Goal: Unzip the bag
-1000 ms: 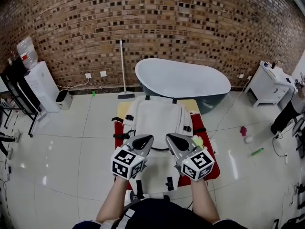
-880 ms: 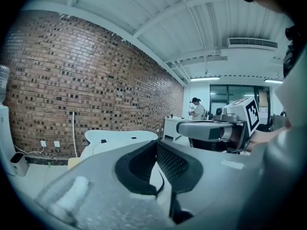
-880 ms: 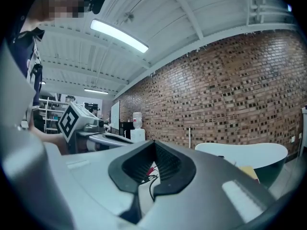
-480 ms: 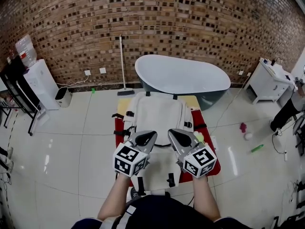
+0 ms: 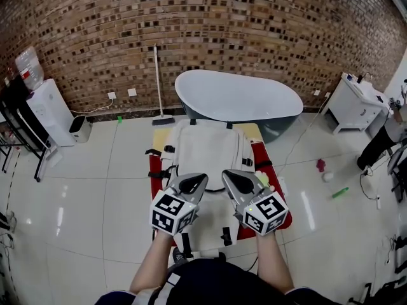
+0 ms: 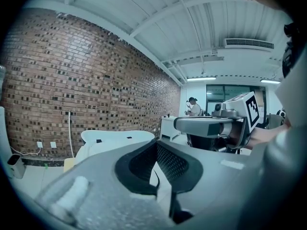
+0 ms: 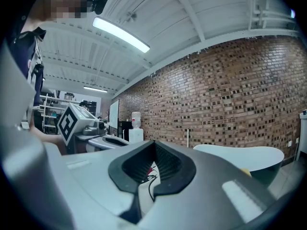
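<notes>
Left tool (image 5: 198,182) and right tool (image 5: 227,176), jaws of each closed together on nothing, side by side over near half of white bag (image 5: 206,148). Bag flat on red mat (image 5: 284,216), between person and bathtub (image 5: 238,97); brick wall (image 5: 210,30) behind.

Matt white woven cloth on the bag (image 5: 206,148), with black webbing straps (image 5: 226,236) at its near edge. Beneath it, a red cover (image 5: 283,220) on the table: matt, probably cloth, too far off to be sure. Smooth grey plastic with a dull sheen on the shells of the left claw (image 5: 201,178) and right claw (image 5: 224,173). Black pads (image 6: 169,163) with a fine dimpled grain, rubber-like. Glossy pale floor tiles (image 5: 82,189), mirroring the lights. Rough matt brick wall (image 5: 191,30). Smooth glossy tub (image 5: 238,97).
</notes>
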Available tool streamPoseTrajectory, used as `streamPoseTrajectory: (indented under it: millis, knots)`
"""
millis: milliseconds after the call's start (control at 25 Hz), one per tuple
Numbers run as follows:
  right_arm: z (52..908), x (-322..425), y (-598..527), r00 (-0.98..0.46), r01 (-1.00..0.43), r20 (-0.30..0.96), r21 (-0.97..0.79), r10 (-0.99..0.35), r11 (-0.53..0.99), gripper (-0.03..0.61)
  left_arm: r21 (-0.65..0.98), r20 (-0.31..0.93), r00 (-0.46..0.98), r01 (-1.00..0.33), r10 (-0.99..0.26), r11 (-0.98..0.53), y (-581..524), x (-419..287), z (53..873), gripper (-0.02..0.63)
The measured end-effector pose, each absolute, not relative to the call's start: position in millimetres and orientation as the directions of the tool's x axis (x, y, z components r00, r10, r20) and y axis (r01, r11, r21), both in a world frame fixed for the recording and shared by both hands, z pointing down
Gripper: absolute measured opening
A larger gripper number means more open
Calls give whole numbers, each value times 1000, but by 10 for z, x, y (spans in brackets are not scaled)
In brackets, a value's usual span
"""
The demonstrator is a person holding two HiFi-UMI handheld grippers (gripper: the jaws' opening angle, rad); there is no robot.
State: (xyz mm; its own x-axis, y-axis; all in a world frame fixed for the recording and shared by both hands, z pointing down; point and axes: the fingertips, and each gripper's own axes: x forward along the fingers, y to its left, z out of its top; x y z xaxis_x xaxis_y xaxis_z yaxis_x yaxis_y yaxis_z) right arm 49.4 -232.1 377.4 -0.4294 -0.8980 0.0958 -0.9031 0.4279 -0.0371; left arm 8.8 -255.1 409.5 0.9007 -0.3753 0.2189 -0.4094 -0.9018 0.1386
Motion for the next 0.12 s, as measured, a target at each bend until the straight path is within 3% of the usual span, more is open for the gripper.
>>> streamPoseTrajectory:
  millis: [120]
  knots:
    - [3754,506,-2313,-427,-904,92,-35,-900,425,6,124,217,899,-413,-381,-902,-2564,92,4098,2]
